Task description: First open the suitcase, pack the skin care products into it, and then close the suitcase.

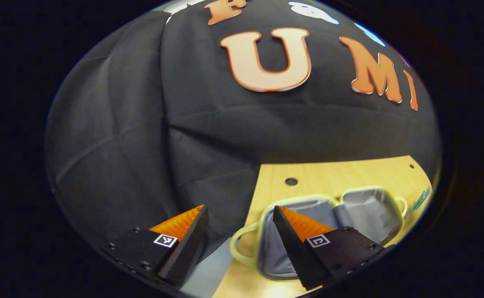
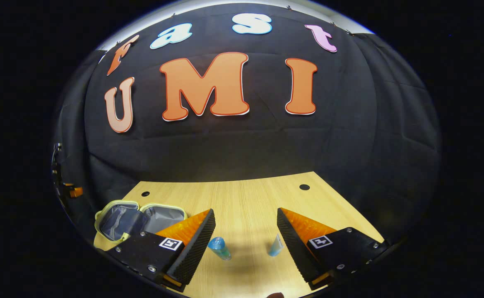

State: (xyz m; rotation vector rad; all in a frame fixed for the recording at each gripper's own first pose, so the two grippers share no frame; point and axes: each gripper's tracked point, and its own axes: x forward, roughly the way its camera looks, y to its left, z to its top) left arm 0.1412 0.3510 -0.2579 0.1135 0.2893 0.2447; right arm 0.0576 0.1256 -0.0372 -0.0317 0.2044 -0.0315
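Wooden table [image 2: 250, 198] holds your blue bottle [image 2: 219, 247] and small tube [image 2: 275, 246] right between your wide-open, empty right gripper [image 2: 246, 236], so it is nearest, while the open suitcase [image 2: 138, 219] lies off to its left, under your empty, open left gripper [image 1: 239, 238].

Black cloth wall [image 2: 242, 145] behind wooden table [image 2: 246, 198]

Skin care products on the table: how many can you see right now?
2, both between the right hand-held gripper's fingers: a blue bottle left, a small tube right. More may be hidden.
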